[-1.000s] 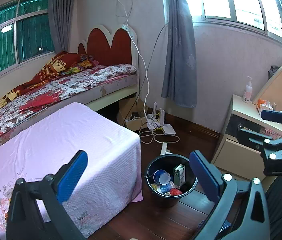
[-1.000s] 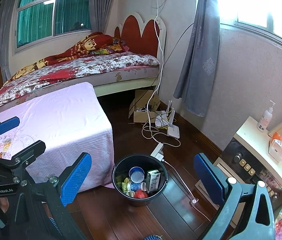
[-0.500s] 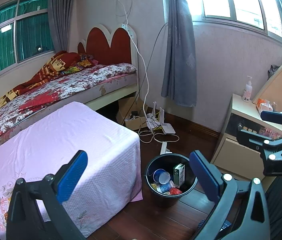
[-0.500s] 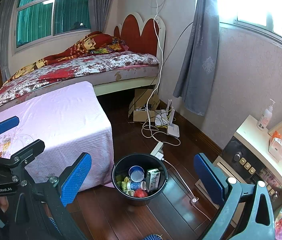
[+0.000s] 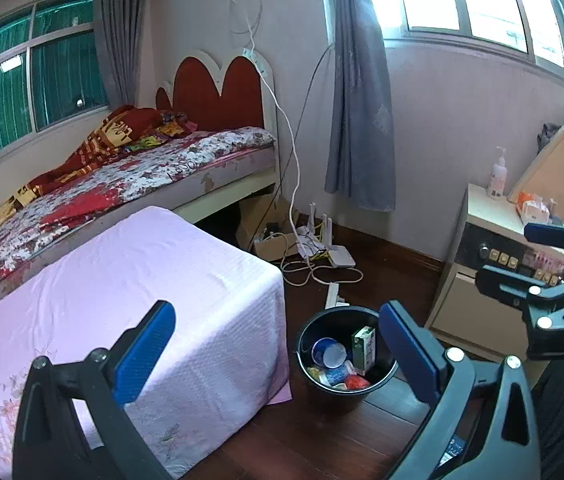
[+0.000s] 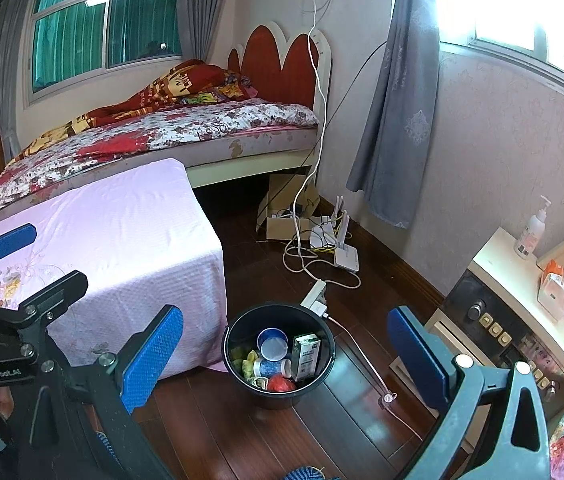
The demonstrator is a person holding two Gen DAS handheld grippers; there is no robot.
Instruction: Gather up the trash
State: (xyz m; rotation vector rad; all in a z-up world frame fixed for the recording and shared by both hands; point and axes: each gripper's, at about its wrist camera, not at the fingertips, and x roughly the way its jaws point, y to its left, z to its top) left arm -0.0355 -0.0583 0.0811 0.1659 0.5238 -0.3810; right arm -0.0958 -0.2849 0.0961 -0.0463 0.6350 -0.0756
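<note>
Pink cloth covers the big low table, and nothing lies on the part of it that shows. Almost nothing has changed since a moment ago — both views are the same as before, so the two claws are only waiting. That looks like the end of the job, or a pause before hunting for more trash.

The black bin stands on the wood floor just beside the table corner. All the trash that can be seen sits inside it: a small carton, a blue cup and a red scrap.

The left claw is wide apart and holds nothing. The right claw is wide apart too, and empty.

Some things are hard to see — the bottom of the bin is hidden under the top pieces, the floor under the bed is dark, and the near floor is blocked by the claws.
</note>
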